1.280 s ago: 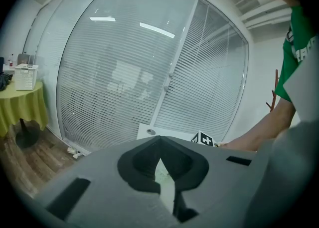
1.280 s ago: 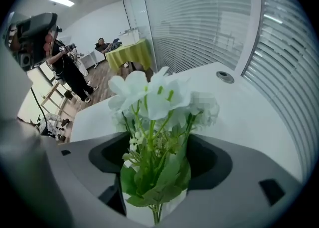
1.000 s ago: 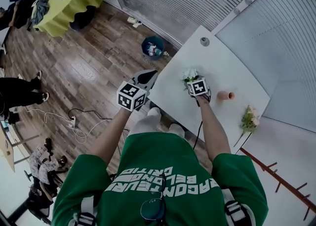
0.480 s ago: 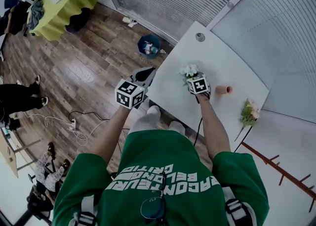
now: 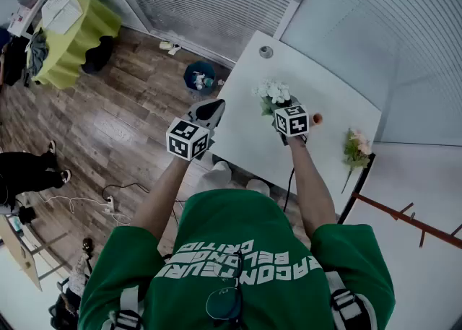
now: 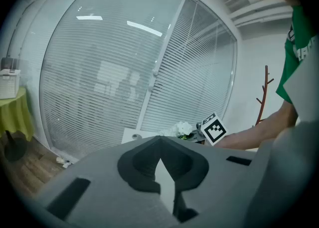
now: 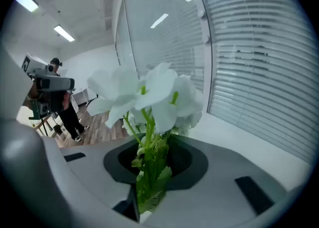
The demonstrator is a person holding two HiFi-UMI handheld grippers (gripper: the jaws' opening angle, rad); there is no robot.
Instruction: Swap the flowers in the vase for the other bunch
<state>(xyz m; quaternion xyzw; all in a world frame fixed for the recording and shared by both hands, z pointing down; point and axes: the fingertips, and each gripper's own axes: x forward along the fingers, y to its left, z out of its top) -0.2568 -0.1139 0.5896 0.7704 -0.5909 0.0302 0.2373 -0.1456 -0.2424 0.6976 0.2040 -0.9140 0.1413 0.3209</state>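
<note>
My right gripper is shut on the green stems of the white flower bunch, its jaws having closed on them within the last second. It holds the bunch up above the white table. In the right gripper view the stems pass between the jaws and the blooms fill the middle. The small orange vase peeks out just right of that gripper's marker cube. The other bunch, pink, lies at the table's right edge. My left gripper hovers off the table's left edge, shut and empty.
Slatted glass walls stand behind the table. A blue bin is on the wooden floor to the left, with a yellow-green covered table farther off. The tabletop has a round grommet at its far corner. A wooden rack stands at the right.
The right gripper has risen with the white flowers, which now stand clear above the vase. The left gripper has drifted slightly up and toward the table.
</note>
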